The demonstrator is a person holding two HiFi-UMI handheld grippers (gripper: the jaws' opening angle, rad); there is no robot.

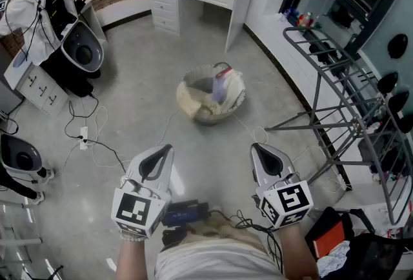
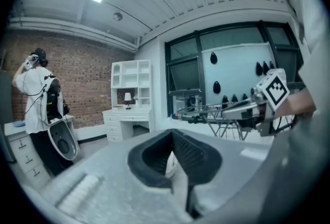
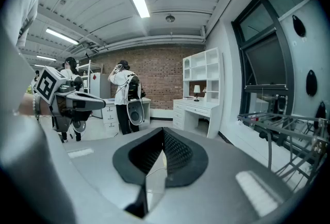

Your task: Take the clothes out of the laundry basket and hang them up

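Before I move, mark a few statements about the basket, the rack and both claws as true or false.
1. The laundry basket sits on the floor ahead of the left claw and the right claw, with clothes in it. True.
2. The left claw is shut on a garment. False: its jaws are together with nothing between them.
3. The drying rack stands to the right of the basket. True.
4. The right claw is wide open over the basket. False: its jaws are shut, it is empty, and it is held short of the basket.
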